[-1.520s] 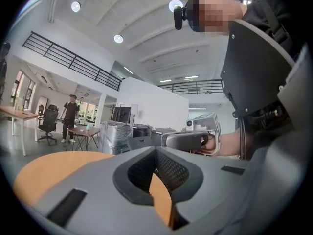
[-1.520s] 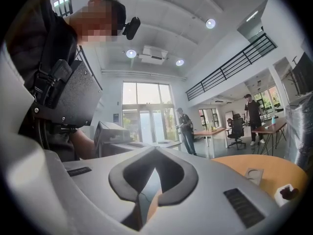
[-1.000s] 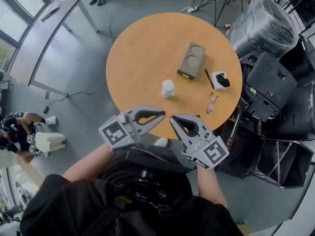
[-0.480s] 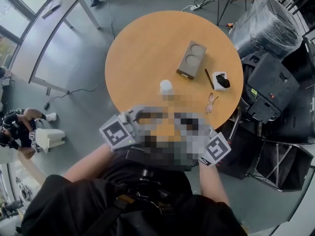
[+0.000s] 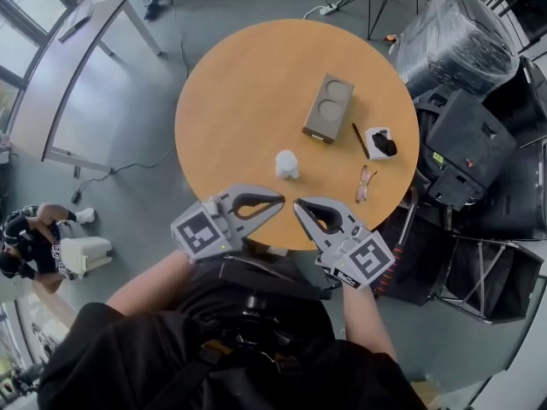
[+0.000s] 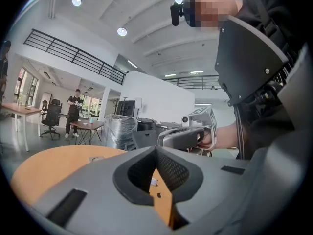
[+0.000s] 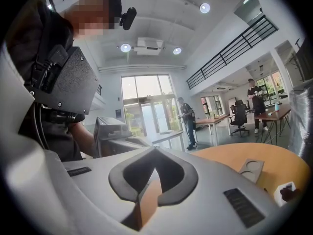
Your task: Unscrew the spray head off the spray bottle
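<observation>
Closer to the spray bottle (image 5: 287, 164) than a second ago, both grippers over the near part of the worktop (image 5: 248, 92). At left, left gripper (image 5: 280, 200): jaws clenched, gripping nothing. Just beyond the two tips and between them, spray bottle: small, white, upright, untouched. Right gripper (image 5: 297, 204): jaws pressed together, likewise empty. Further right, grey tray (image 5: 328, 108) with two round wells, then white box (image 5: 379, 142) holding something dark.
</observation>
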